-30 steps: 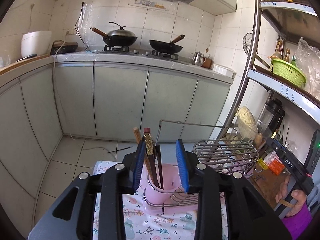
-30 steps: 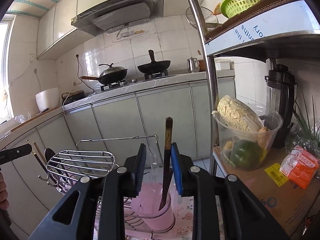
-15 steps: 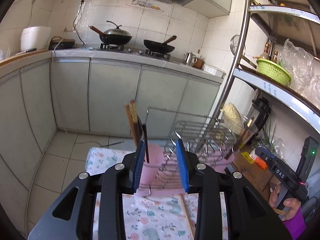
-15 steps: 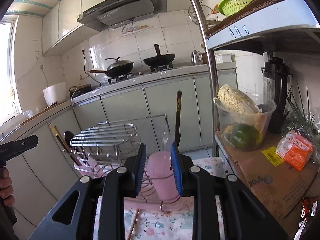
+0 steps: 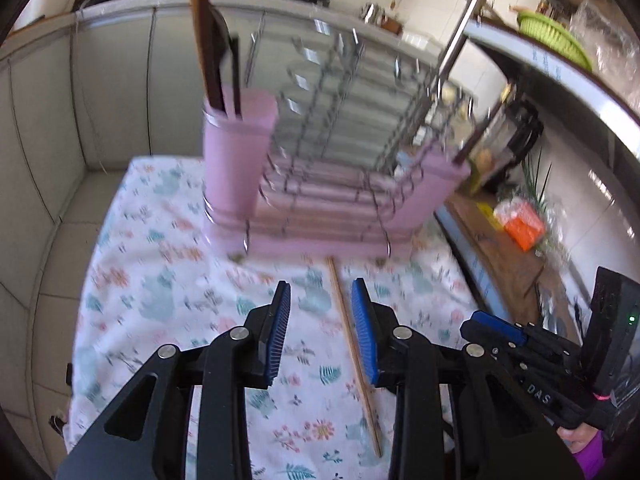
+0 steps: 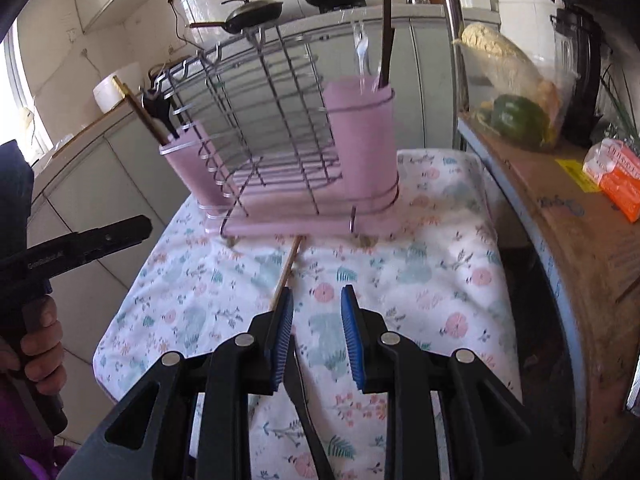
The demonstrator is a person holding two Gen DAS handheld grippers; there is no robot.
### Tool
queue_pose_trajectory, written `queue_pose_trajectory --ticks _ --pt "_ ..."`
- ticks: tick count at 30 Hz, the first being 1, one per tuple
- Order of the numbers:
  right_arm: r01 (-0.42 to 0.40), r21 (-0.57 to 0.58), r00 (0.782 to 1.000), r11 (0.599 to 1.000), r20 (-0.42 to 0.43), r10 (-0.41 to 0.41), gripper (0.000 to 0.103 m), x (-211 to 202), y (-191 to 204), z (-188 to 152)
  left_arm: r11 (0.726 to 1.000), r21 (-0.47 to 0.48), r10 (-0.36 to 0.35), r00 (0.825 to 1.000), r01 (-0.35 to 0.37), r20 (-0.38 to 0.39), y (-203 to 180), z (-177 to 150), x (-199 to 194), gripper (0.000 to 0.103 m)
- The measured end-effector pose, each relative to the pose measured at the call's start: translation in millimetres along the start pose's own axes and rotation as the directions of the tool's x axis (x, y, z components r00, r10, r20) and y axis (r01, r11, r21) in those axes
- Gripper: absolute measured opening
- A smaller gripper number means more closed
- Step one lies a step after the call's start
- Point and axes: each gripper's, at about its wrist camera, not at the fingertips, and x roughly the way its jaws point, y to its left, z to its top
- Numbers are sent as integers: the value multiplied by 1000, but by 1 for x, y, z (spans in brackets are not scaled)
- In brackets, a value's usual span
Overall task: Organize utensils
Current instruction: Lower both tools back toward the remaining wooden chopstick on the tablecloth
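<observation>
A wire dish rack [image 5: 344,128] on a pink base stands on a floral cloth [image 5: 168,280]. Its left pink cup [image 5: 236,160] holds dark chopsticks and a spoon; its right pink cup [image 6: 360,140] holds a dark chopstick [image 6: 386,28] and a clear utensil. One wooden chopstick [image 5: 352,344] lies on the cloth in front of the rack; it also shows in the right wrist view [image 6: 286,268]. My left gripper [image 5: 322,328] is open and empty just above it. My right gripper [image 6: 316,328] is open and empty, to the chopstick's right.
A shelf unit on the right carries a cardboard box [image 6: 568,216], an orange packet [image 6: 616,176], a tub of vegetables [image 6: 516,92] and a blender [image 6: 580,72]. Grey kitchen cabinets [image 5: 120,72] and a stove with woks [image 6: 256,12] stand behind. The cloth's edges drop off on both sides.
Both grippers have pulled back and tilted down from the rack toward the cloth. The dark chopstick held by the right gripper a second ago now stands in the right cup.
</observation>
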Motion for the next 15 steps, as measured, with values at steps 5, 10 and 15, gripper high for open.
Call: queue_pose_trajectory --ticks 5,10,15 --pt "-33 -21 995 999 -93 31 24 11 4 -30 1000 24 -9 990 13 -138 -19 -25 42 32" --pt "-45 -49 985 998 -166 36 24 20 8 -50 998 57 42 974 -30 -224 -31 -42 78 32" --pt "-33 -57 974 998 -228 20 24 30 7 -61 996 59 86 962 -73 -261 -34 -52 100 28"
